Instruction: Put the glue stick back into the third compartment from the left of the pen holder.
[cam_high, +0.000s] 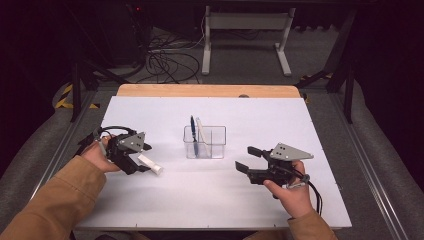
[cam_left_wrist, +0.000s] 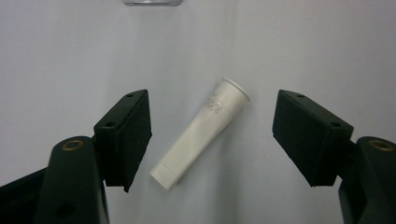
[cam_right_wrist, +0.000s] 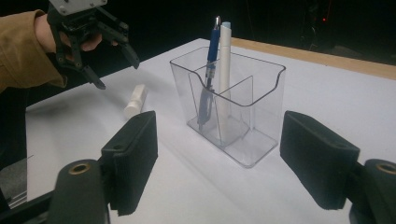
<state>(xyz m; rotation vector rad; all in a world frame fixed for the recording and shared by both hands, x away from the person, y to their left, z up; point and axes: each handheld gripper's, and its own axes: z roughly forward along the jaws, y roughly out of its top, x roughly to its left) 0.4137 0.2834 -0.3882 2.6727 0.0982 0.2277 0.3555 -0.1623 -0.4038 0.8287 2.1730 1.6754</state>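
Left gripper view: left hand-held gripper (cam_left_wrist: 212, 135) gapes around white tube (cam_left_wrist: 201, 133), untouched.

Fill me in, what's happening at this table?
A person works with a hand-held gripper in each hand. The left hand-held gripper hangs over a short white tube lying flat on the white table, jaws open either side of it, not touching. The right hand-held gripper is open and faces a clear divided holder with a blue pen and a white pen upright inside.
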